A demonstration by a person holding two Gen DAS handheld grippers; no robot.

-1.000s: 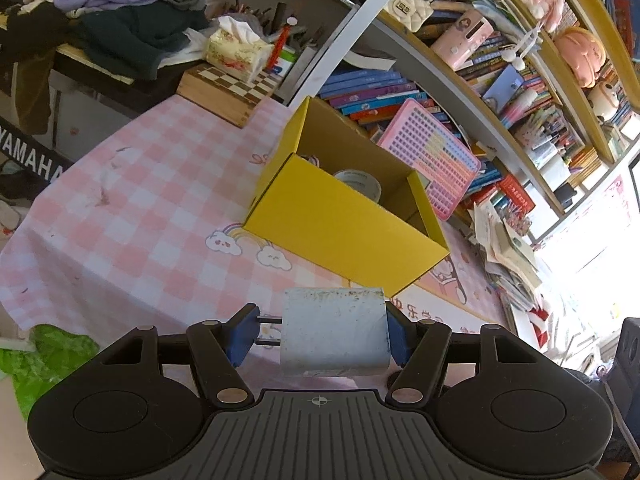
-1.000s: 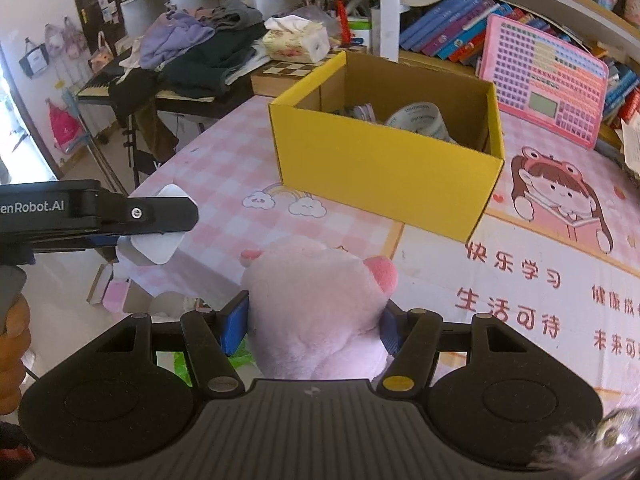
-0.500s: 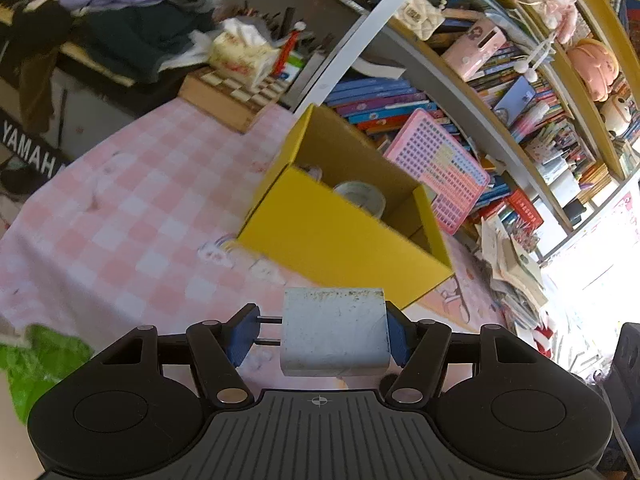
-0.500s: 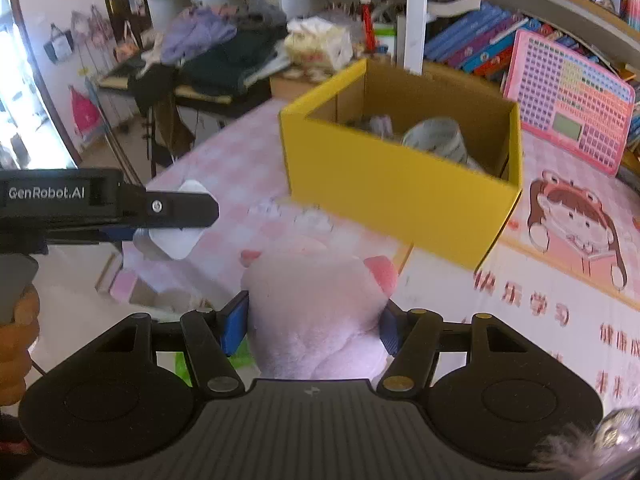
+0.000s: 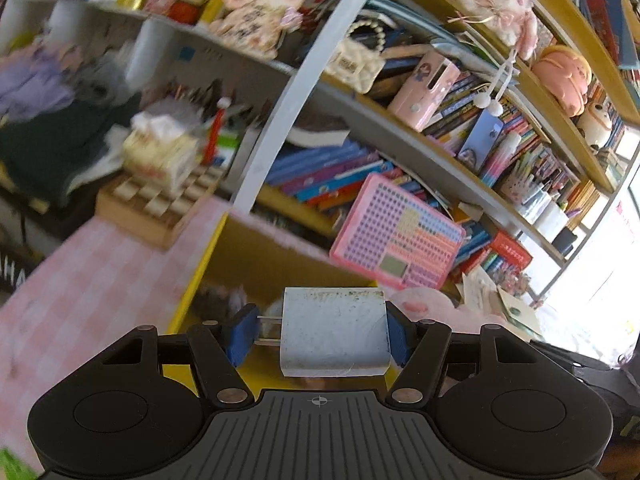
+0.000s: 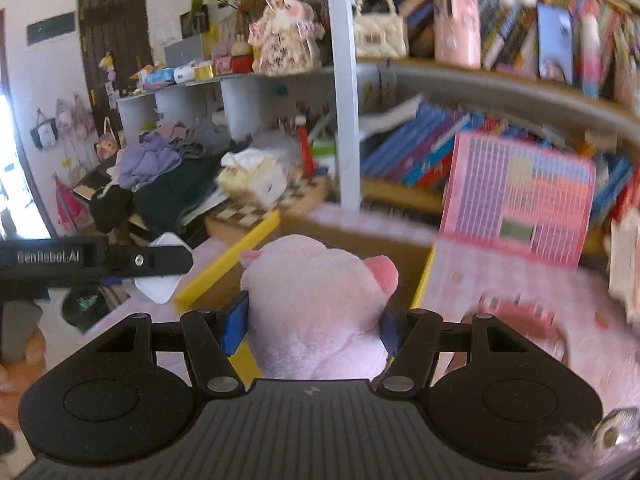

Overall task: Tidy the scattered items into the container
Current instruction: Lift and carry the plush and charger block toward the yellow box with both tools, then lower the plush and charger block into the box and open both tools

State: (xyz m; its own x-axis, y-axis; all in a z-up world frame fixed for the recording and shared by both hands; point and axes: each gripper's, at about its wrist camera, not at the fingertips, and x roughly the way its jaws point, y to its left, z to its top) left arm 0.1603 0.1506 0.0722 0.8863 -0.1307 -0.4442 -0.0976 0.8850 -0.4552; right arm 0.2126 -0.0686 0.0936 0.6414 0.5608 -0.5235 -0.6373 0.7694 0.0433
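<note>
Left gripper (image 5: 318, 330): jaws about half open, clamped on a white plug adapter (image 5: 334, 330), prongs against the left pad, held over the near edge of the yellow box (image 5: 200, 276). Right gripper (image 6: 312, 322): jaws about half open, clenched on a pink plush toy (image 6: 320, 312), just near of the box's open top. Box sits on the pink checked tabletop (image 5: 92, 276).

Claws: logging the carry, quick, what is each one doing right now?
Left claw: closed on the white plug adapter.
Right claw: closed on the pink plush toy.
</note>
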